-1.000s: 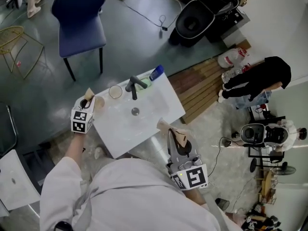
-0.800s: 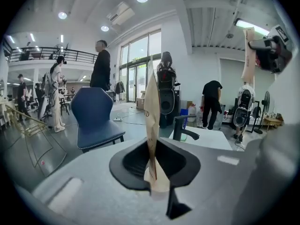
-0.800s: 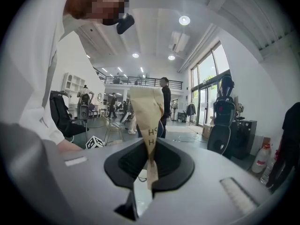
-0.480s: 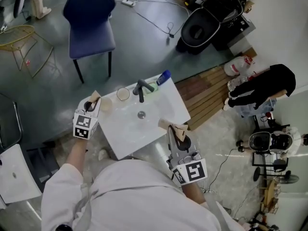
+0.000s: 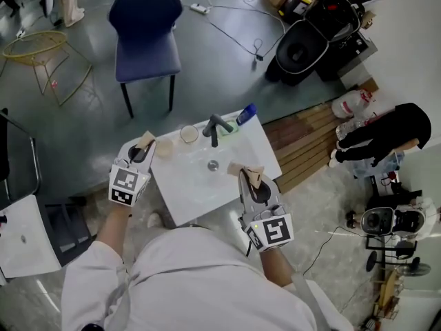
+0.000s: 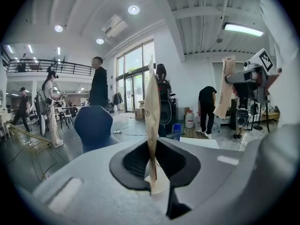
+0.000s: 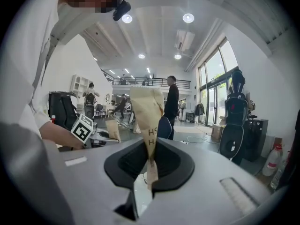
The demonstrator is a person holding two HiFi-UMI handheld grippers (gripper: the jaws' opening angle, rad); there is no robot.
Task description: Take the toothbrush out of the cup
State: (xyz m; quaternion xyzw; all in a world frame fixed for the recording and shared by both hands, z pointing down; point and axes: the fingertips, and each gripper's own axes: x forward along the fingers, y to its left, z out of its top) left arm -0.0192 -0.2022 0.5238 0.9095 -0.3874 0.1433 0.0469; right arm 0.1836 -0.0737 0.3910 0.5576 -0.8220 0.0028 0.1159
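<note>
Approaching looks like the step: left gripper (image 5: 146, 143) and right gripper (image 5: 245, 174) hover over the washbasin (image 5: 196, 188), jaws pinched together, empty. Next, one must open at the cup (image 5: 189, 134).

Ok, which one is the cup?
Find the white sink top in the middle. At its far edge stands a dark tap. The cup is the small round thing just left of it, not the blue object on the right.

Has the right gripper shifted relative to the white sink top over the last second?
Yes. The right gripper has moved inward from the white sink top's near edge toward its round metal drain.
</note>
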